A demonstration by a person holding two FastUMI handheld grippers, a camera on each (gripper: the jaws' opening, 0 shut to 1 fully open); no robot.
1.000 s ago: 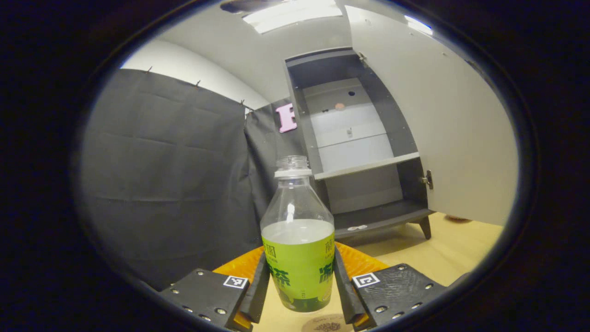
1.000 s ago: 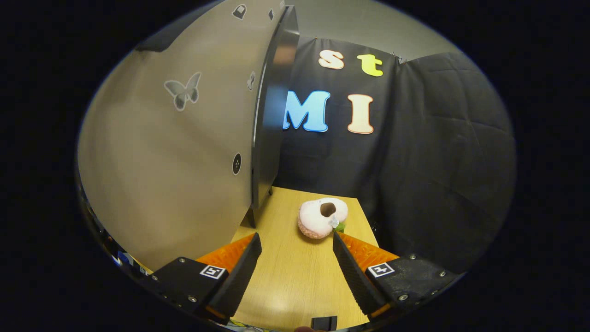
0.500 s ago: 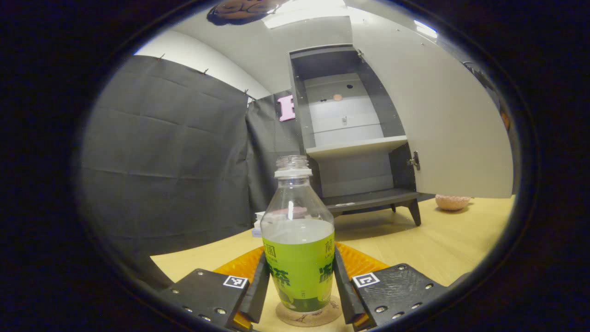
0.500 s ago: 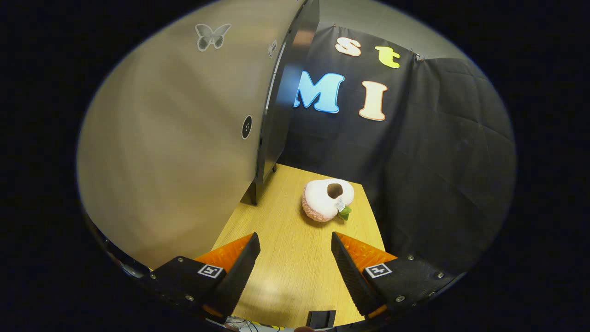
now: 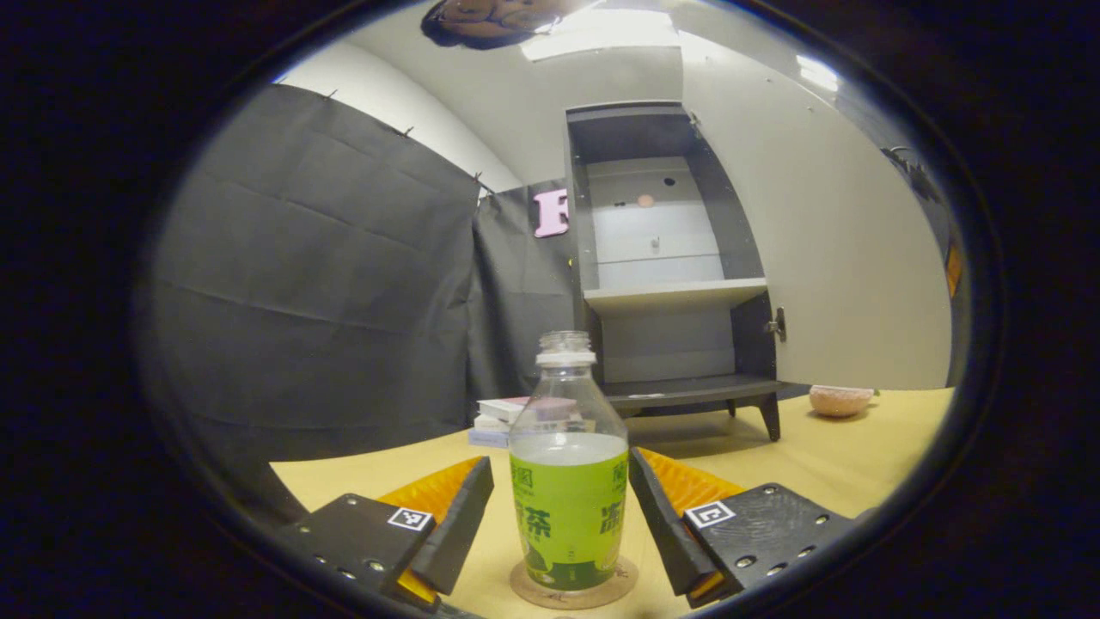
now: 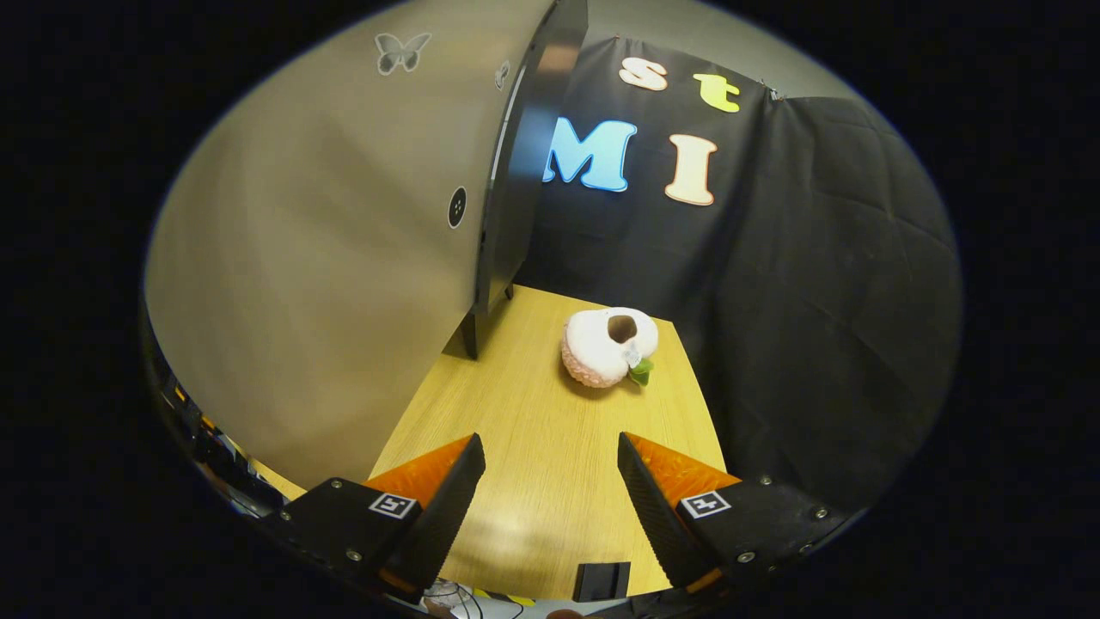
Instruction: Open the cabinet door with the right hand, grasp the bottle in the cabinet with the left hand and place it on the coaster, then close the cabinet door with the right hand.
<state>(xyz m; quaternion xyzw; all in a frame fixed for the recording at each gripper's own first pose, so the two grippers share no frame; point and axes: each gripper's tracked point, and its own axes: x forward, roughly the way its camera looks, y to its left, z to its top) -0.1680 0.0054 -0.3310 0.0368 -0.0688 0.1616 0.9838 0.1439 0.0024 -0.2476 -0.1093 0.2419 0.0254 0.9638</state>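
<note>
**Two grippers spread, bottle standing on its coaster**

Two open sets of fingers frame what we see. In the left gripper view, going from left to right, we find the dark cloth wall point(image 5: 318, 284), then a small stack of books point(image 5: 507, 417) on the wooden table point(image 5: 369, 473). Our left gripper point(image 5: 560, 524) has its fingers apart, with a visible gap on each side of the bottle point(image 5: 567, 481). That green-labelled bottle stands upright, uncapped, on the round cork coaster point(image 5: 572, 590), between the fingers and touched by neither. Behind it we see the cabinet point(image 5: 666, 275), with a bare shelf inside. Its door point(image 5: 825, 258) is swung wide to the right, and a pink bowl-like object point(image 5: 840, 400) sits beyond.

In the right gripper view, the door's pale face point(image 6: 326, 258) is on our left, bearing a butterfly sticker point(image 6: 402, 52). Our right gripper point(image 6: 550, 507) hangs over the tabletop with fingers parted, holding nothing. Farther right lies a pink plush toy point(image 6: 606, 346).
</note>
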